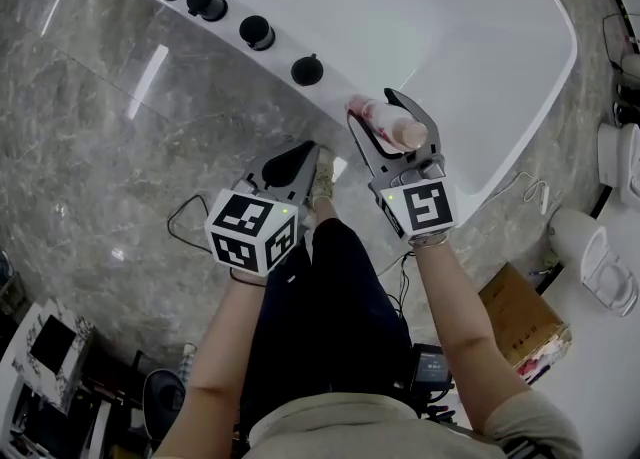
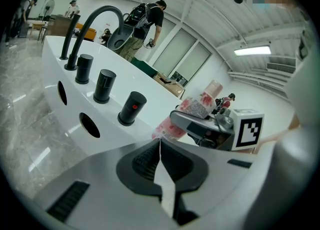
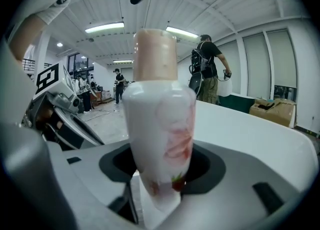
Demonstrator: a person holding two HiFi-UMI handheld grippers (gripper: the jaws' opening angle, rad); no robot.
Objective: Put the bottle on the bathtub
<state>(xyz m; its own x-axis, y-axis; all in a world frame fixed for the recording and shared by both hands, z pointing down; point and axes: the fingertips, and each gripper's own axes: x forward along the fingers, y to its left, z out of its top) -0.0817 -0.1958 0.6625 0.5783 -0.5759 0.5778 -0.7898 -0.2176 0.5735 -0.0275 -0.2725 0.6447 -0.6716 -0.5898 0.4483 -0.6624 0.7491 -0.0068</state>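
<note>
We hold the bottle (image 1: 390,125) in our right gripper (image 1: 373,107). Its jaws stand fairly wide and press on the white, flower-printed body, with the bottle set crosswise between them. It hangs over the rim of the bathtub (image 1: 470,47), just beside the nearest black knob (image 1: 307,70), pink base towards the knob and pale cap the other way. We cannot tell whether the base touches the rim. Our left gripper (image 1: 302,157) is off to the side, over the grey marble floor (image 1: 110,137) next to the tub — jaws pressed together, nothing between them.
</note>
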